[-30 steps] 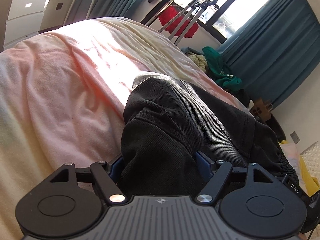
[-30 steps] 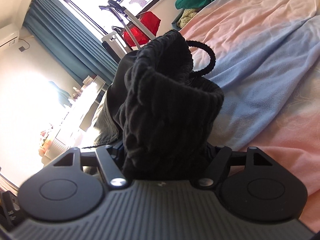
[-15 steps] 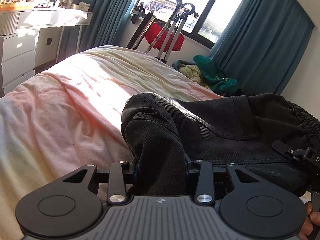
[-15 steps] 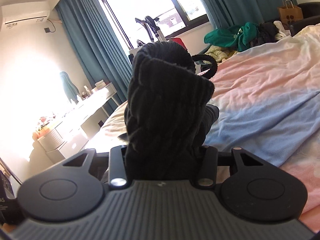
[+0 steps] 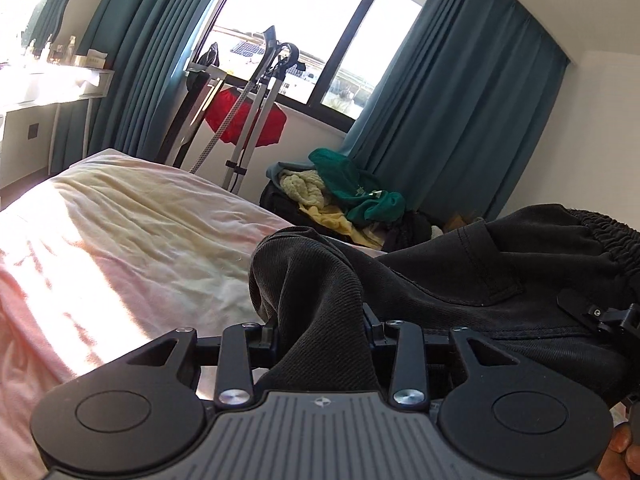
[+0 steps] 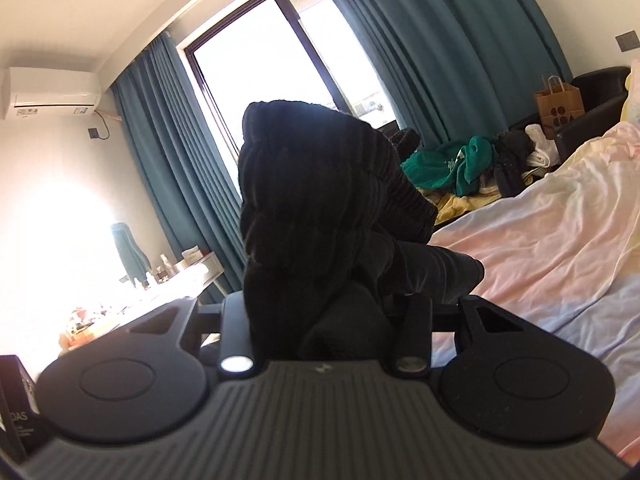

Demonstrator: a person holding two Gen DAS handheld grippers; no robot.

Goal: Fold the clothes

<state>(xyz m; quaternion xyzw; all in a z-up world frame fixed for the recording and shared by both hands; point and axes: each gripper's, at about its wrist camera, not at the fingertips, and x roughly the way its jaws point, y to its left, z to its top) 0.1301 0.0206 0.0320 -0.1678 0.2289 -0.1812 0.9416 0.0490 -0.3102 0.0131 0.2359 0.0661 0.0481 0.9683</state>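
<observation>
A pair of black trousers (image 5: 440,280) hangs lifted above the pink and cream bed (image 5: 140,232). My left gripper (image 5: 320,320) is shut on a bunched fold of the trouser cloth, which fills the gap between its fingers. In the right wrist view, my right gripper (image 6: 328,304) has the ribbed elastic waistband (image 6: 320,184) between its fingers; its jaws are closing and press on the cloth. The waistband bulges up and hides the fingertips. Part of the right gripper (image 5: 600,316) shows at the right edge of the left wrist view, beside the waistband.
A heap of green and yellow clothes (image 5: 352,188) lies past the bed's far side. A metal stand with a red cloth (image 5: 248,120) stands under the window. A white desk (image 5: 52,80) is at the left. A paper bag (image 6: 558,106) sits on a dark seat.
Both grippers closed on the black trousers and rose with them off the bed. Both views tipped up from the bedding toward the window and curtains.
</observation>
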